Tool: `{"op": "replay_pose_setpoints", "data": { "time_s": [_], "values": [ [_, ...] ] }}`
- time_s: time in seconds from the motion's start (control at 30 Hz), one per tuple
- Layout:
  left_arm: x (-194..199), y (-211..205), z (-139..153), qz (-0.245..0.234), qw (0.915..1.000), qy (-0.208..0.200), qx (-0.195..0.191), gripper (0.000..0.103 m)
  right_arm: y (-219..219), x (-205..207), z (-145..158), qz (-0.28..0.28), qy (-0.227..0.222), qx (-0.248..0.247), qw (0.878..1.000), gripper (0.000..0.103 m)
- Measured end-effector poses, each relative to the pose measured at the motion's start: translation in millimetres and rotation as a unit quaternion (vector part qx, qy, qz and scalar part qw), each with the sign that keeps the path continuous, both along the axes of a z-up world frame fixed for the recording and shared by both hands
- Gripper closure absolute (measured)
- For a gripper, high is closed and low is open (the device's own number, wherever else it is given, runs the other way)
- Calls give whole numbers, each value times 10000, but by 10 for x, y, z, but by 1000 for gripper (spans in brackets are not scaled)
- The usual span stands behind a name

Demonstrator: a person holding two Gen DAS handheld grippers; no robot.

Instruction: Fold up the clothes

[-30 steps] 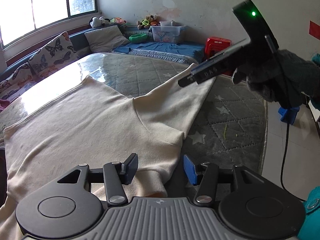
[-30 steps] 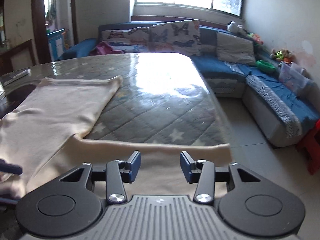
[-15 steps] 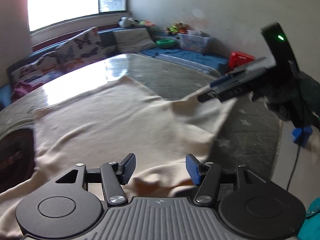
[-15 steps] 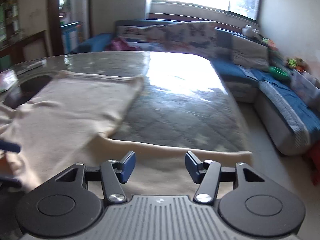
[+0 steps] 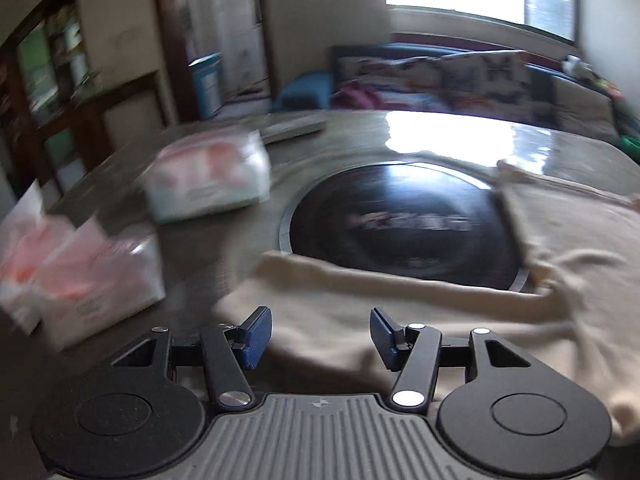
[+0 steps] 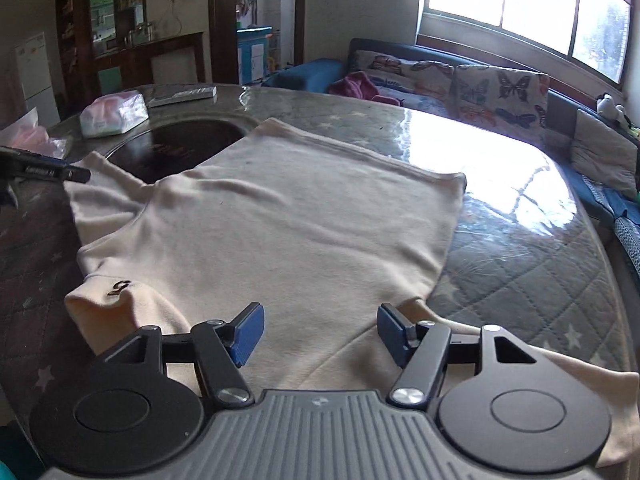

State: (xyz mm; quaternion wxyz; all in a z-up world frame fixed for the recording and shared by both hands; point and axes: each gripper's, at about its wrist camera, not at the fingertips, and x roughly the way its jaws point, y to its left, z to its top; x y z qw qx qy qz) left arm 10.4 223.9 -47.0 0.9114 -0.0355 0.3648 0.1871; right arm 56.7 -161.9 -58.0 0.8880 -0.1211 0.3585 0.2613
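Note:
A cream long-sleeved top (image 6: 288, 232) lies spread flat on the quilted table cover (image 6: 520, 272), with its collar and a small brown label at the lower left. My right gripper (image 6: 318, 332) is open and empty just above the near part of the top. My left gripper (image 5: 318, 336) is open and empty over a sleeve of the same top (image 5: 400, 300); its view is blurred by motion. The left gripper's tip also shows at the left edge of the right wrist view (image 6: 48, 170).
A round black hob plate (image 5: 404, 232) is set in the table, partly under the sleeve. Several tissue packs (image 5: 208, 176) and a flat remote (image 6: 182, 94) lie at the far left. A blue sofa (image 6: 460, 84) with butterfly cushions stands behind.
Both grippers have swung left. The left wrist view now faces the hob plate and tissue packs instead of the right gripper. The right gripper now sits over the body of the top instead of the sleeve.

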Motion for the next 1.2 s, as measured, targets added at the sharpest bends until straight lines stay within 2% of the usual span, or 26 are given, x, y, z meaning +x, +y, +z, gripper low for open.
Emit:
{"op": "replay_pose_setpoints", "data": {
  "time_s": [0.07, 0.13, 0.3, 0.4, 0.57, 0.7, 0.8, 0.87, 0.97, 1.07, 1.2],
  "values": [
    [-6, 173, -70, 184, 9998, 66, -53, 53, 35, -8, -30, 33, 26, -34, 10000, 38],
    [-2, 221, -81, 142, 9999, 16, 70, 55, 46, -12, -48, 32, 26, -67, 10000, 37],
    [102, 194, -124, 34, 9987, -4, 513, 68, 52, -10, -79, 42, 3, -172, 9998, 35],
    [176, 232, -144, 4, 9976, -4, 689, 68, 59, -7, -104, 30, -18, -232, 9997, 30],
    [285, 280, -163, -12, 9961, 20, 883, 66, 4, -4, -118, -24, 35, -156, 9999, 27],
    [253, 217, -51, -31, 9977, -18, 682, 66, 12, -19, -79, 13, 16, -203, 9998, 26],
    [141, -47, 101, -595, 9966, -239, 523, 66, 36, -56, -32, 110, -49, -198, 9997, 24],
    [83, -283, 169, -1100, 9924, -328, 437, 66, 86, -71, 3, 170, -85, -158, 9997, 24],
    [23, -623, 179, -1791, 9824, -337, 405, 66, 144, -89, 47, 260, -113, -78, 9996, 24],
    [-25, -942, 150, -2423, 9688, -298, 420, 66, 232, -120, 37, 388, -98, -82, 9992, 24],
    [-108, -1144, -29, -2864, 9558, -10, 664, 66, 308, -229, -26, 622, -74, -228, 9978, 24]
  ]
}}
